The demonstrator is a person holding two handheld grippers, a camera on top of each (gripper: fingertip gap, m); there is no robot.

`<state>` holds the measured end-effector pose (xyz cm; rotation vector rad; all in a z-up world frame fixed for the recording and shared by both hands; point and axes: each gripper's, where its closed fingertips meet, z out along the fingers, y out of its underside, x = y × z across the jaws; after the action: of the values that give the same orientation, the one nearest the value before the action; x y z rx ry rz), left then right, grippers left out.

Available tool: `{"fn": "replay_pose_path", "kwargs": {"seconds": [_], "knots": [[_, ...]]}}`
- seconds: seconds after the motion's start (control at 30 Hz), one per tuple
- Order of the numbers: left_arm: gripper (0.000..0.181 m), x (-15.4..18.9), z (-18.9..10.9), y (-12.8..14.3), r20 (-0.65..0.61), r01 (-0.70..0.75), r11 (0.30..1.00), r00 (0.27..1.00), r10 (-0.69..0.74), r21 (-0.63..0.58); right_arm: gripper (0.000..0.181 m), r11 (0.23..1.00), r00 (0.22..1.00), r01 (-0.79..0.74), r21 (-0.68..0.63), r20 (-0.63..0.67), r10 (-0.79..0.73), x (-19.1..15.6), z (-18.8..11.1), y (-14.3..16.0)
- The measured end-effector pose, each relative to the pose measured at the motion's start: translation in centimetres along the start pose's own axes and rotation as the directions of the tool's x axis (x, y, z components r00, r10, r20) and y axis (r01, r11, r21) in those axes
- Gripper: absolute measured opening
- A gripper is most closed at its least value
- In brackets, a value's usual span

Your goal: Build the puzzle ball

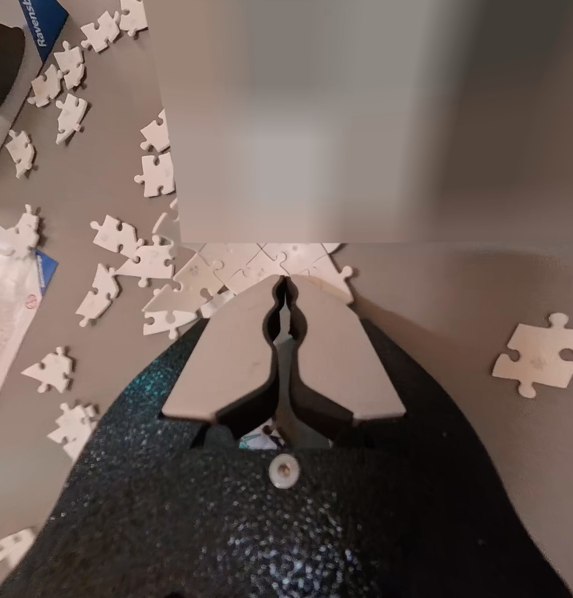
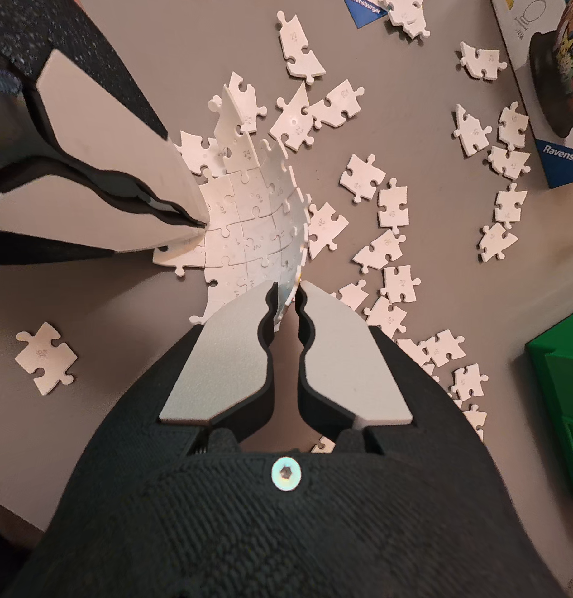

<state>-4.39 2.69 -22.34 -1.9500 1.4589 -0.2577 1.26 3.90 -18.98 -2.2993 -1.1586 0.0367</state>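
Note:
The partly built puzzle ball (image 2: 246,226) is a curved white shell of joined pieces on the grey table, with its numbered inner side facing me. My left gripper (image 2: 203,226) is shut, with its tips pinching the shell's left edge. In the left wrist view, the left gripper (image 1: 285,281) is shut over the shell (image 1: 262,262). A blurred patch hides most of the shell there. My right gripper (image 2: 286,288) has its jaws a narrow gap apart, closed on the shell's near rim. Loose white pieces (image 2: 392,207) lie to the right.
A single piece (image 2: 45,357) lies apart at the left; it also shows in the left wrist view (image 1: 540,356). The puzzle box (image 2: 563,97) stands at the far right, with a green bin (image 2: 563,404) nearer. A clear plastic bag (image 1: 6,291) lies at the left edge.

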Motion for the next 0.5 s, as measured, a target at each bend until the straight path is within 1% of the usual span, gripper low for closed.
{"fn": "replay_pose_path", "kwargs": {"seconds": [0.1,0.13,0.2,0.27,0.3,0.33,0.43,0.5], "knots": [[0.000,-1.9,-1.5,-0.9,0.033,0.131,0.982,0.990,-0.137,0.133,0.010,1.000,1.000,-0.001,-0.003,0.003,0.001,-0.1,0.0,0.2],[0.000,-2.7,-2.5,-1.3,0.053,0.153,0.971,0.985,-0.166,0.185,0.010,1.000,1.000,-0.002,-0.003,0.005,0.002,-0.1,0.0,0.2],[0.000,-3.8,-4.3,-1.8,0.074,0.154,0.953,0.981,-0.179,0.260,0.010,1.000,1.000,-0.002,-0.005,0.009,0.002,-0.1,-0.1,0.3],[0.004,-3.7,-5.1,-1.6,0.070,0.120,0.957,0.987,-0.143,0.265,0.010,1.000,1.000,-0.003,-0.006,0.011,0.003,-0.1,-0.1,0.4],[0.012,-3.5,-5.2,-1.3,0.074,0.090,0.965,0.991,-0.112,0.247,0.010,1.000,1.000,-0.004,-0.006,0.011,0.004,0.0,0.0,0.4],[0.015,-3.2,-5.2,-0.9,0.083,0.055,0.973,0.994,-0.075,0.224,0.010,1.000,1.000,-0.005,-0.006,0.011,0.005,0.0,0.0,0.4],[0.022,-2.0,-4.7,-0.3,0.106,-0.081,0.983,0.992,0.064,0.166,0.010,1.000,1.000,-0.012,-0.004,0.017,0.012,0.0,0.1,0.4],[0.022,-0.9,-4.2,-0.1,0.099,-0.184,0.974,0.980,0.172,0.134,0.011,1.000,1.000,-0.015,-0.007,0.022,0.015,0.0,0.2,0.5]]}}
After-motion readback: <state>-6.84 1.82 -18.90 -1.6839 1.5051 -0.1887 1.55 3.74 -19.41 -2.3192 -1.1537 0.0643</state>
